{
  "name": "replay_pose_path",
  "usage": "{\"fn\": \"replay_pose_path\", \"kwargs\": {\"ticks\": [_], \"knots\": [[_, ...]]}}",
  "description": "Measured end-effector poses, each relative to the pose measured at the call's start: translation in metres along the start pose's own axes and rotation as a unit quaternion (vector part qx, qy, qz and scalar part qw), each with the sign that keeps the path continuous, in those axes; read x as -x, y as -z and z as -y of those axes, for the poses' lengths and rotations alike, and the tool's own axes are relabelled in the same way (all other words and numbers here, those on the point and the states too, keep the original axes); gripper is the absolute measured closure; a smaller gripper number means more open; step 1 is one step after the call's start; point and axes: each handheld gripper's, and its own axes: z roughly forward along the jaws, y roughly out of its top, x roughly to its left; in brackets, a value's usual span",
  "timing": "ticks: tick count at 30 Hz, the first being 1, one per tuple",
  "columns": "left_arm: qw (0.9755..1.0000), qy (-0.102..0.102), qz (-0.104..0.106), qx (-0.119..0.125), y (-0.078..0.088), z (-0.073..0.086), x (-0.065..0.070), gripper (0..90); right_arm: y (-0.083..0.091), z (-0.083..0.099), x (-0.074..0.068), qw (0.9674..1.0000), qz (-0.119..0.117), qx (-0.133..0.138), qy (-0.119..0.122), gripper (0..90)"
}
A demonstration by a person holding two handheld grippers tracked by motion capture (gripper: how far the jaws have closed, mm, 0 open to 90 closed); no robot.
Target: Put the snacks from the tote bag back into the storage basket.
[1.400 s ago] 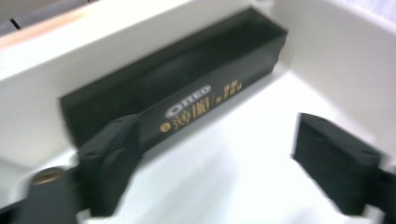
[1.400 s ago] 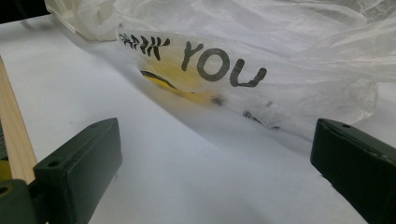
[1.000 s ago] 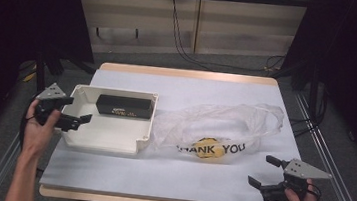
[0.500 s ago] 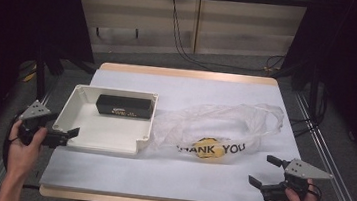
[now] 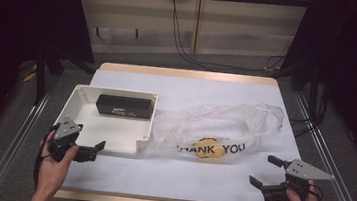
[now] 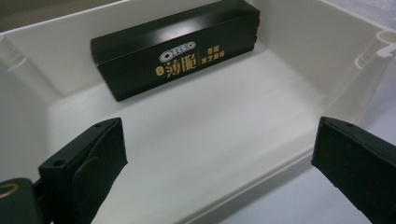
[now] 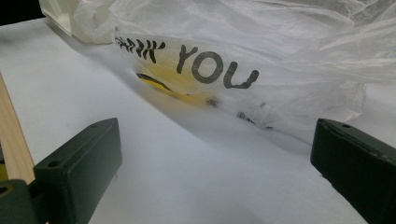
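both grippers idle near the table's front edge, jaws spread wide and pinching nothing: left gripper [image 5: 91, 152] at the near rim of the white tray [image 5: 80, 101], right gripper [image 5: 264, 171] just short of the plastic bag [image 5: 224, 128]. best done by reaching the left one over the rim to the black cookie box [image 6: 175, 53] lying against the tray's far wall, closing across its narrow sides, while pinching the bag mouth open with the right. counted: one tray, one box, one bag, two grippers
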Motion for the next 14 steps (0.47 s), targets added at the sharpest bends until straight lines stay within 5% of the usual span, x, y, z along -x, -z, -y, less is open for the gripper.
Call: {"fn": "replay_pose_path", "kwargs": {"ticks": [1,3,6,8,10,14], "knots": [[1.0000,-0.003,-0.005,-0.004,-0.002,0.000,0.004,2.9,0.000,0.000,0.000,1.0000,0.000,0.000,0.000,1.5],[0.9995,0.009,0.027,0.012,-0.004,0.001,0.016,3.6,0.000,0.000,0.000,1.0000,0.001,0.000,0.001,1.5],[0.9986,0.018,0.027,0.041,-0.006,0.004,0.030,2.7,0.000,0.000,0.000,1.0000,0.002,0.001,0.001,1.5],[0.9986,0.006,0.040,0.035,-0.007,0.004,0.038,2.7,0.001,0.000,0.000,1.0000,0.003,0.002,-0.002,1.5],[0.9982,-0.006,0.048,0.036,-0.008,0.006,0.043,2.3,0.002,0.001,0.001,1.0000,0.005,0.004,-0.003,1.5],[0.9974,0.012,0.049,0.051,-0.011,0.022,0.044,2.3,0.004,0.000,0.001,1.0000,0.006,0.007,-0.002,1.5]]}}
